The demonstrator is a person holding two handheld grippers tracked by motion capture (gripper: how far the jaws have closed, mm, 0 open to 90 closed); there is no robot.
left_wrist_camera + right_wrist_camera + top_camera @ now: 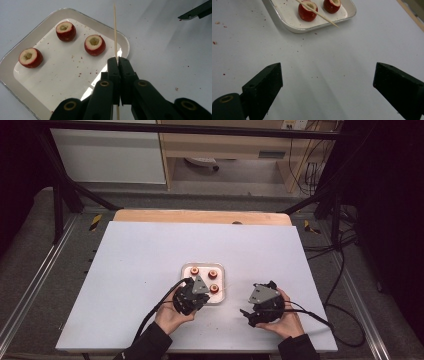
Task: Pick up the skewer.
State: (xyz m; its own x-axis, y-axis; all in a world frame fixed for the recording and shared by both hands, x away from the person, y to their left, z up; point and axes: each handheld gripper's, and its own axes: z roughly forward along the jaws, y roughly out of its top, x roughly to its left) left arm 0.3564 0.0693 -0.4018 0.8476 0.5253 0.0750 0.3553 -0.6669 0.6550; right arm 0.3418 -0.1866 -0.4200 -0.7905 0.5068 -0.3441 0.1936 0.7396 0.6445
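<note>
Left gripper view has the left hand-held gripper clamped on a thin skewer beside the tray at centre. Lower right in the high view, the right hand-held gripper gapes wide, holding nothing.

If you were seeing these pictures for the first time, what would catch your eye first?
Three cored red fruits sit apart on a white rounded tray at the white table's middle. The left claw, shut on a thin wooden skewer, hovers at the tray's edge, while the right claw gapes over bare table.

Left tongs over tray of three fruits, right tongs beside
</note>
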